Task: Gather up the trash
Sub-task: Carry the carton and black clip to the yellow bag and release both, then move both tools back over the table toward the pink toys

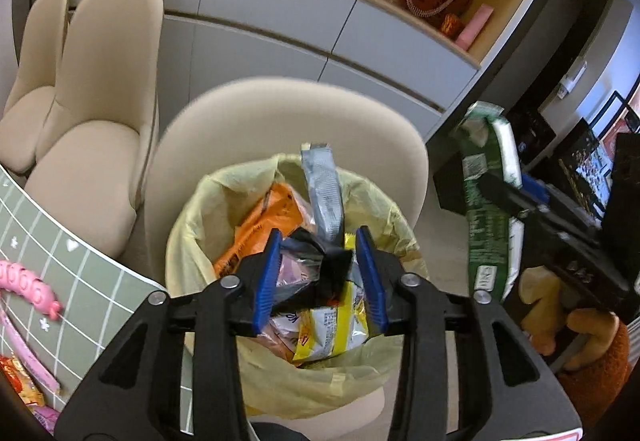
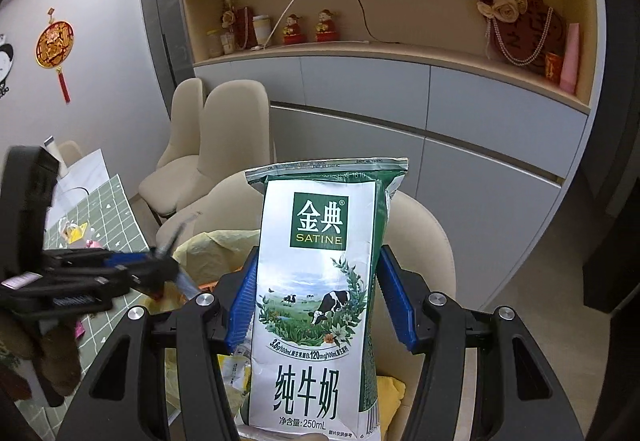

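Judging by the bin (image 1: 224, 361), already holding several wrappers, collection was well underway. Left tongs (image 1: 322, 273) hung spread over it, pinching nothing. Right tongs (image 2: 320, 293) pinched a milk carton (image 2: 316, 297) beside it; litter remained on the surface (image 1: 92, 273).

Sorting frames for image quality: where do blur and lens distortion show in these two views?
Left wrist view: chair back soft, cabinet lines bowed by the fisheye, bin wrappers fairly sharp. Right wrist view: milk carton crisp with readable print, left gripper motion-smeared at the left, shelf edges curved, corners black.
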`<state>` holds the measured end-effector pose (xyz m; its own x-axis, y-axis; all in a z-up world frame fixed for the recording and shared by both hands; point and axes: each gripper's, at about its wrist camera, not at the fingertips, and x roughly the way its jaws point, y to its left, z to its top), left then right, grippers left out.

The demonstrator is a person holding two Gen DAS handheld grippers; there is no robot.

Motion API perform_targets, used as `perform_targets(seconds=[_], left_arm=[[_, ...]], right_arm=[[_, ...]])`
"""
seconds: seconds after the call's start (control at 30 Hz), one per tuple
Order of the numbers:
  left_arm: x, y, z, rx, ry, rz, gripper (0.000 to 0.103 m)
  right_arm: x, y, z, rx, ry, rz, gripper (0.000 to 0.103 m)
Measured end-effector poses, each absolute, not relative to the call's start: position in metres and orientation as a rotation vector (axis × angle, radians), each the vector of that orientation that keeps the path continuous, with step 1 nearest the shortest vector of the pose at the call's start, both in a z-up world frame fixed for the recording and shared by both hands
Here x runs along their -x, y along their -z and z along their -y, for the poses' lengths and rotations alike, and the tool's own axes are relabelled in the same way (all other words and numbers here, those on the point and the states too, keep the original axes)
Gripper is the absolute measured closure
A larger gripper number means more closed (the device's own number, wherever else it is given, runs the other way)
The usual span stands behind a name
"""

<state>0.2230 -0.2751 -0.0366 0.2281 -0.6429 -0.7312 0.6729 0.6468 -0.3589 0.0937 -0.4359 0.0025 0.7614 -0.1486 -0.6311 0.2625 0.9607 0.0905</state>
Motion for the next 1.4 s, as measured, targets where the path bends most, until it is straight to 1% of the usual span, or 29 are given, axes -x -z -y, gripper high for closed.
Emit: perform_targets(seconds=[0.23,0.33,0.5,0.67,1.03,1.2,1.4], left_arm=[[-0.223,0.043,0.267,-0.029,0.904,-0.998,0.057],[-0.223,0.037,0.256,-0.012,0.896,-0.984,0.056],[-0.224,0.026,0.216,0.053,0.839,-0.952,0.056],[-0.219,0.029,0.167,0.107,0.763,-0.96,0.055],[-0.203,0.052,0.089,0.158,0.627,-1.025,0.055],[-0.204,0.059,0.068,0.179,0.581,-1.034,0.055],[-0.201,0.07,0.054,0.19,0.55,-1.059,0.055]], right_arm=[[-0.106,0.001,0.426,-0.175,0.206,-0.666,0.049],[-0.114,0.002,0.419,-0.167,0.188,-0.665,0.049],[-0.127,-0.002,0.403,-0.137,0.165,-0.639,0.049],[-0.146,0.003,0.387,-0.089,0.149,-0.61,0.049],[-0.19,0.053,0.383,-0.167,0.14,-0.829,0.049],[-0.195,0.079,0.395,-0.295,0.122,-0.953,0.049],[-0.195,0.101,0.389,-0.291,0.11,-1.033,0.049]])
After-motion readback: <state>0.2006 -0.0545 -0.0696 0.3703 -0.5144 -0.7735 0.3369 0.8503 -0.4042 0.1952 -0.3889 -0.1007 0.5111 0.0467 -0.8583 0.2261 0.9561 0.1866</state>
